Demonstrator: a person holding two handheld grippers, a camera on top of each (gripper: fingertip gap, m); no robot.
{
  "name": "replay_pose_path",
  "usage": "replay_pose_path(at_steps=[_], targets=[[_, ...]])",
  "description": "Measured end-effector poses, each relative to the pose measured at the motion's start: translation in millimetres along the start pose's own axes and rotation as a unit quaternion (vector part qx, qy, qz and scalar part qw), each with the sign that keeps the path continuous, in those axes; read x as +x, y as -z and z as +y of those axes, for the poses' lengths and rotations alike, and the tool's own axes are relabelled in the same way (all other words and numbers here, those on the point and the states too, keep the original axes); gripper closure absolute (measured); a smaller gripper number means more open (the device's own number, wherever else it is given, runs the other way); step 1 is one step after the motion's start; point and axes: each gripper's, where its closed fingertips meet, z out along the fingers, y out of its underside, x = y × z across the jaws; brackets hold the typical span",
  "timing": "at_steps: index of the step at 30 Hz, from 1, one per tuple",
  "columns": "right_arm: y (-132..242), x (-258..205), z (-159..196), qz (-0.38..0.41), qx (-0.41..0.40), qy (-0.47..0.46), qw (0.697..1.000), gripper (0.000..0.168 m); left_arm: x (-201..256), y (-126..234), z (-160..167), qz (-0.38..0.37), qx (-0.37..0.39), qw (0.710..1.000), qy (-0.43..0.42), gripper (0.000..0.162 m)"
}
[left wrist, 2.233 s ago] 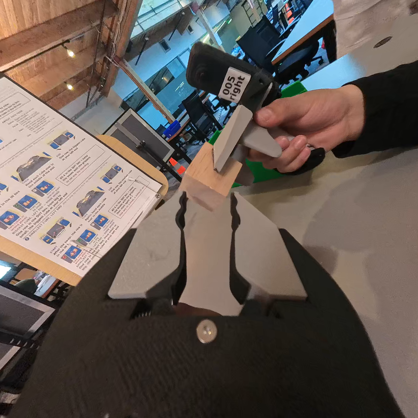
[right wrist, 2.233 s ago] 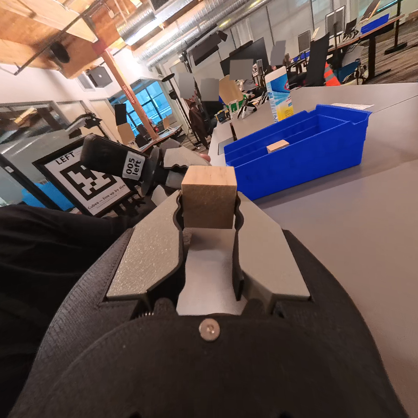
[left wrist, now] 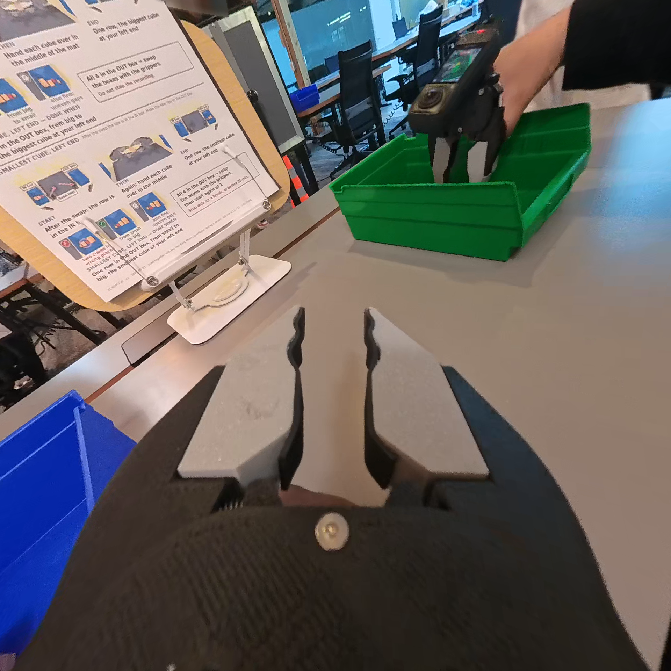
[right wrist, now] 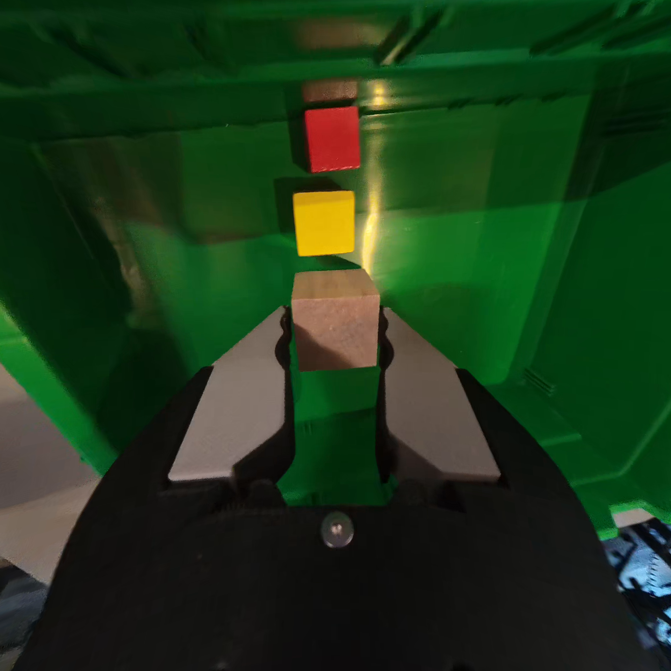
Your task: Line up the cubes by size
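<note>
Between the tips of the right gripper (right wrist: 334,326) sits a plain wooden cube (right wrist: 334,323). Its two sides lie against the inner faces of the grey fingers (right wrist: 239,399), so the right gripper is clenched on it, low inside the green bin (right wrist: 508,254). Whether the cube already rests on the bin floor cannot be told. Straight ahead of the fingertips, beyond the held cube, runs a row: a yellow cube (right wrist: 324,223) just past it with a small gap, then a red cube (right wrist: 332,139), then another plain wooden cube (right wrist: 329,90) at the far end, blurred and close to the bin's far wall.

The left gripper (left wrist: 333,326) hovers over the grey desk (left wrist: 508,345), its fingers (left wrist: 250,410) spread apart with nothing between them, only bare desk showing in the gap. Ahead and to the right of its fingertips, well apart, stands the green bin (left wrist: 428,218), with the right gripper (left wrist: 458,170) pointing down into it, held by a hand (left wrist: 515,90) in a dark sleeve. Ahead and to the left stands an instruction sheet (left wrist: 109,138) on a white stand (left wrist: 232,301). Beside the left finger's base, at the view's lower left edge, is a blue bin (left wrist: 43,490).
</note>
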Motion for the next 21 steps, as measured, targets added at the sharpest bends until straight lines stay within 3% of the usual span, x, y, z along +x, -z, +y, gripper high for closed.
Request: replay_pose_path(at_steps=[2,5,8,11,15,21], targets=[[1,5,-2,0.003,0.015,-0.028,0.999,0.101,0,0,1,0.001,-0.001,1.0,-0.001,0.132],[14,4,-7,0.006,0.056,-0.064,0.996,0.095,-2,2,1,0.002,-0.001,1.0,0.004,0.131],[48,2,-26,0.04,0.158,-0.095,0.982,0.095,-4,5,1,0.003,-0.004,1.0,0.016,0.13],[98,-13,-57,0.076,0.297,-0.11,0.945,0.097,-4,8,-1,0.003,-0.003,1.0,0.024,0.13],[152,-48,-99,0.108,0.456,-0.133,0.874,0.109,-1,8,-4,0.001,-0.003,1.0,0.018,0.13],[162,-101,-168,0.096,0.522,-0.136,0.836,0.102,5,10,-10,-0.005,-0.002,1.0,0.008,0.13]])
